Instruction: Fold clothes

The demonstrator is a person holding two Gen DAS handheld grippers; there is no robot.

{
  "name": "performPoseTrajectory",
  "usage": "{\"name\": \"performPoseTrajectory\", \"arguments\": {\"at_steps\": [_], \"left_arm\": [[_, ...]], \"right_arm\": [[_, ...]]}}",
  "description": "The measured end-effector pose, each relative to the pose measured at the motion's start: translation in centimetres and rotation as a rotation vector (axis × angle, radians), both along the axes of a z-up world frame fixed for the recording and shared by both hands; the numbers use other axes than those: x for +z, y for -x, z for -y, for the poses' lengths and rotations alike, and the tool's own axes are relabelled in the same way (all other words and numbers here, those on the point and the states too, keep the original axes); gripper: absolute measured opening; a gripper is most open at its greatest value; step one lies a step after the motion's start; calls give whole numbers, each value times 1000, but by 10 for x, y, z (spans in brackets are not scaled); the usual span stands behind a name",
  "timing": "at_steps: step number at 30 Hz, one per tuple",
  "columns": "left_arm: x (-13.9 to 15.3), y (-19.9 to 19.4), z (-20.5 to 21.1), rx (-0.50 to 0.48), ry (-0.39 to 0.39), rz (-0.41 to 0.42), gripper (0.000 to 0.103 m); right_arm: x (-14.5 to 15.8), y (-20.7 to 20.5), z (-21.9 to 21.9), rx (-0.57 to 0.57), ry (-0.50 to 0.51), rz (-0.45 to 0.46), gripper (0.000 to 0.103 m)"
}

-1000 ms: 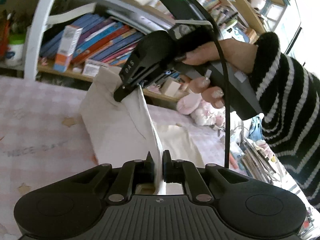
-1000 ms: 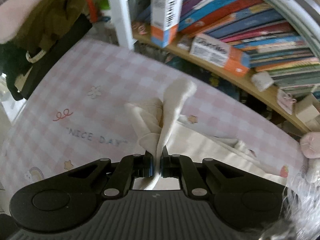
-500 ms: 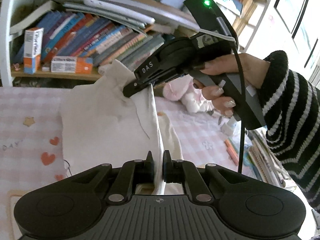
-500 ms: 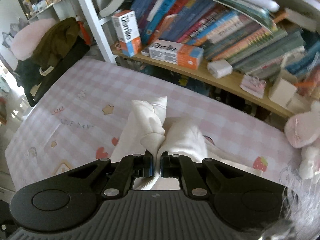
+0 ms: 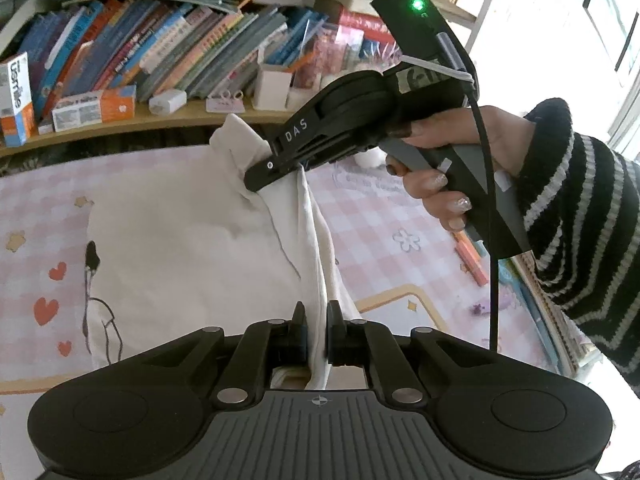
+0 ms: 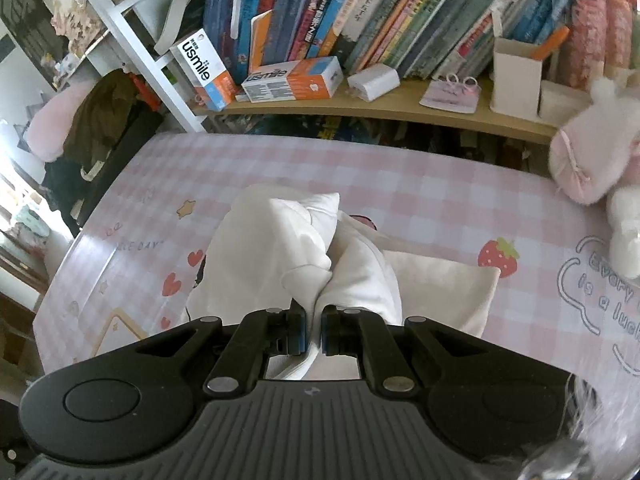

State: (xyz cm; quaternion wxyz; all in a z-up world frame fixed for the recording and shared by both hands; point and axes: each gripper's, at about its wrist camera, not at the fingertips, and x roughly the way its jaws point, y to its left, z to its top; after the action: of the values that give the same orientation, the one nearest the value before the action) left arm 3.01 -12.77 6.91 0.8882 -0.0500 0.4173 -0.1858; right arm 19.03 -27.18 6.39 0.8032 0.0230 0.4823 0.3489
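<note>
The left hand-held gripper (image 5: 317,330) is pinching a bunched white edge of the garment (image 5: 180,248), its jaws closed with the fabric running up between them. The right hand-held gripper (image 6: 313,330) is likewise clamping a gathered fold of the same cloth; seen from the left wrist, it (image 5: 260,174) is gripping the far upper corner. Between the two, the edge is being held up off the desk (image 6: 440,200) in a taut line, while the rest of the garment is draping down onto the pink checked cover, roughly mid-desk, with a dark line drawing showing on its left part. A flatter cream piece is lying to the right of the raised fold, toward the strawberry print (image 6: 498,258); whether it belongs to the same garment I cannot tell.

The risks, as I judge them: each grip is holding several bunched layers, so a layer could be slipping out and leaving the fold crooked; uneven lowering could be creasing the panel. Beyond the far edge, the bookshelf (image 6: 380,108) and the plush toy (image 6: 584,152) are sitting close, so a wide swing could be snagging them.
</note>
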Motion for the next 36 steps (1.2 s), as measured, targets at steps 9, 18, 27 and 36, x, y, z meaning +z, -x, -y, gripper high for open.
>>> {"name": "performPoseTrajectory", "arguments": {"at_steps": [9, 18, 27, 36], "left_arm": [[-7, -7, 13, -12, -12, -33, 8], [-25, -17, 26, -11, -4, -90, 8], [-45, -23, 41, -23, -22, -149, 8], [-48, -24, 49, -52, -25, -151, 10]], "right_arm": [[-6, -4, 4, 10, -33, 18, 6], [-46, -26, 32, -166, -107, -149, 16], [-72, -41, 50, -281, -225, -190, 15], [-57, -24, 45, -143, -204, 46, 11]]}}
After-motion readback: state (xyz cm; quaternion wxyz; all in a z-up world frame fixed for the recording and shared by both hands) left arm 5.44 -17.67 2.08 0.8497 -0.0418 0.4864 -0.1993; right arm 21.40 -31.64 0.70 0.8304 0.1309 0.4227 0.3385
